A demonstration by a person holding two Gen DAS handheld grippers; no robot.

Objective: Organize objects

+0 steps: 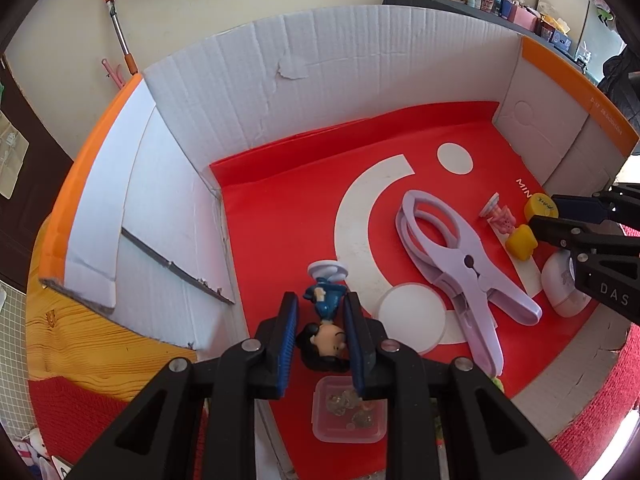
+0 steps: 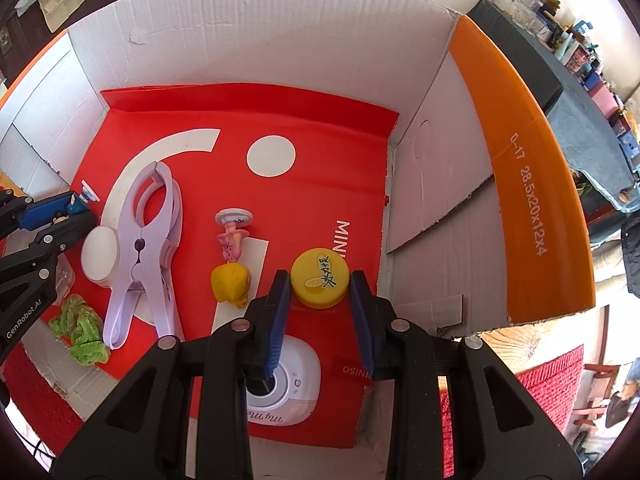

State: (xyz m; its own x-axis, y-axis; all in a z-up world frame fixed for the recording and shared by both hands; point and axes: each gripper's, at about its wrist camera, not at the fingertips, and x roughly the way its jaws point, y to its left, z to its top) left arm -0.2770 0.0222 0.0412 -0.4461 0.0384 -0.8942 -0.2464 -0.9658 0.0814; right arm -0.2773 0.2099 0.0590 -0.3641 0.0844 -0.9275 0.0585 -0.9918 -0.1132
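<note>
The left tongs [image 1: 320,320] are clenched on a small blue-suited figurine [image 1: 325,322], head toward the camera and suction-cup base pointing away, held over the red liner of the cardboard box [image 1: 248,80]. The right tongs [image 2: 320,284] are clamped narrowly around a yellow cap [image 2: 319,277]; both pads touch its rim. Both tongs tilt steeply downward into the box. Left of the right tongs lie a yellow-headed pink figurine [image 2: 232,256] and a lilac clip [image 2: 146,240].
</note>
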